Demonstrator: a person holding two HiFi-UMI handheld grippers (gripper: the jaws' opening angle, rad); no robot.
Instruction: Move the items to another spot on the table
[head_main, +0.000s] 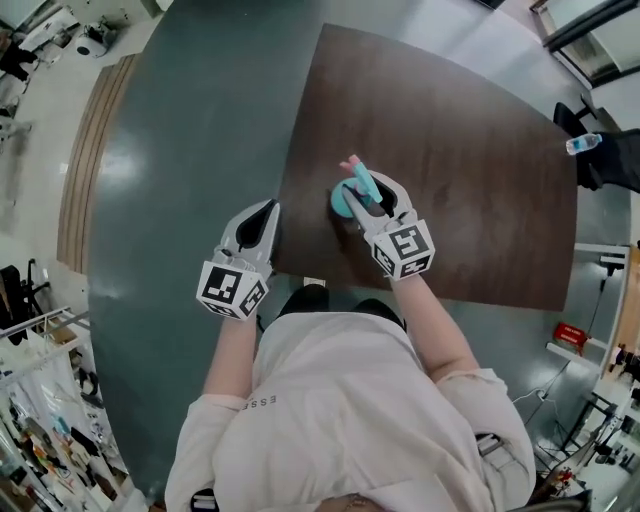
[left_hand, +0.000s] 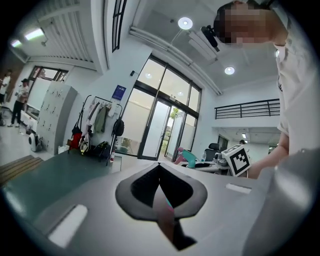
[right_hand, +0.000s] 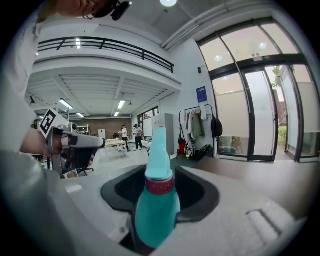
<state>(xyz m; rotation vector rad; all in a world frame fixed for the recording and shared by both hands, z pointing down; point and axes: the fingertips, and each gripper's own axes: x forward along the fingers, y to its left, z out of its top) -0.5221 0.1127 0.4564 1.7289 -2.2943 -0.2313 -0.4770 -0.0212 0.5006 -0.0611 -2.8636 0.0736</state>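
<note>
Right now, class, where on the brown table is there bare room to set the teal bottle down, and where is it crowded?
The brown table is bare beyond the teal bottle to its far edge, and across its right side. Crowded only at the near edge, around the right gripper and left gripper.

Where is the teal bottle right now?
Near the middle of the head view, the bottle is gripped in the right gripper at the near edge of the table, right of the left gripper.
</note>
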